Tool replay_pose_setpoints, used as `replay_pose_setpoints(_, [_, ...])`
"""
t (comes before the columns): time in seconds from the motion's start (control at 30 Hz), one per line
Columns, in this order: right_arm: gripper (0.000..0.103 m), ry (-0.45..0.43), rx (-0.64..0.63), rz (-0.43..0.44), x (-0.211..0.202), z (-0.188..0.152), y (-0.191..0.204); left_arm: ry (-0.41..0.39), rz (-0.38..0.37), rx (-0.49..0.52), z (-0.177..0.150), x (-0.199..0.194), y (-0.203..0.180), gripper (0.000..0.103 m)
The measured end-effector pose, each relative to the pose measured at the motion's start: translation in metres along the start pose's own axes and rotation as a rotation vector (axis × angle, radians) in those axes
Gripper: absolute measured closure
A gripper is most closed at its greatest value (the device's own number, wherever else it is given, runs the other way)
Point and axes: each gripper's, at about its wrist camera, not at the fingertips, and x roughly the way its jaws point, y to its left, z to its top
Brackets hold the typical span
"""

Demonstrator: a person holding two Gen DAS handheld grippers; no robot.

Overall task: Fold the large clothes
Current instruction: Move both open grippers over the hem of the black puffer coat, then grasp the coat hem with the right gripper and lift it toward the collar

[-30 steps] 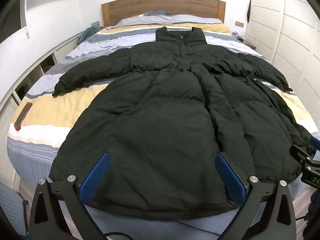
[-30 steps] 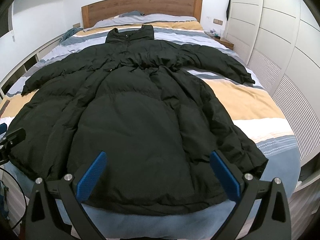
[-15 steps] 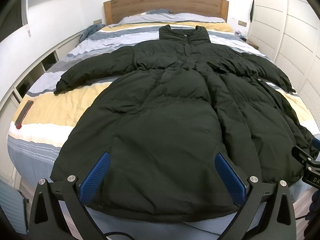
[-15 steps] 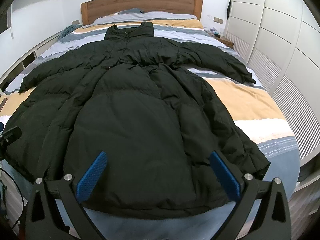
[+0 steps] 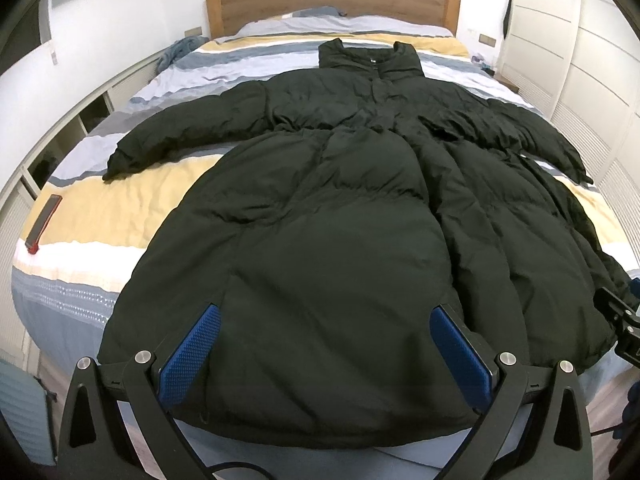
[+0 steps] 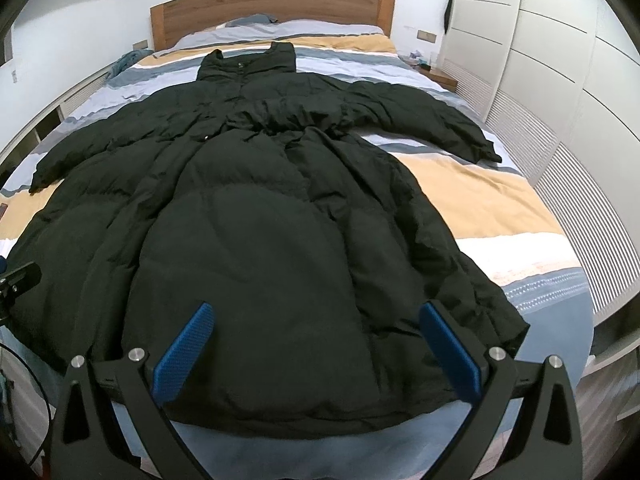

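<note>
Black puffer coat lay spread flat on striped bed, collar toward wooden headboard, both sleeves out sideways, hem at foot edge. Versus a second earlier: both cameras sat slightly closer and lower over hem; coat itself unmoved. Left gripper fingers wide apart, holding nothing, above hem. Right gripper likewise spread, empty. Red phone stayed near bed's left edge.

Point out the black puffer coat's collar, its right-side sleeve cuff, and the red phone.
Black puffer coat collar (image 5: 370, 56), left wrist view, collar front.
Sleeve cuff (image 6: 486, 152), right wrist view, sleeve end.
Red phone (image 5: 43, 224), left wrist view, mid-body.
</note>
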Motion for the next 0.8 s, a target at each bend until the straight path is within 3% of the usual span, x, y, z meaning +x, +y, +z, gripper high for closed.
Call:
replay_pose_setpoints(0.37, [0.0, -0.03, 0.034, 0.001, -0.012, 0.014, 0.001, 0.025, -0.021, 0.022, 0.016, -0.005, 0.003, 0.0])
replay_pose_setpoints(0.8, [0.0, -0.073, 0.033, 0.009, -0.03, 0.023, 0.01, -0.032, -0.032, 0.046, 0.026, -0.032, 0.009, 0.001])
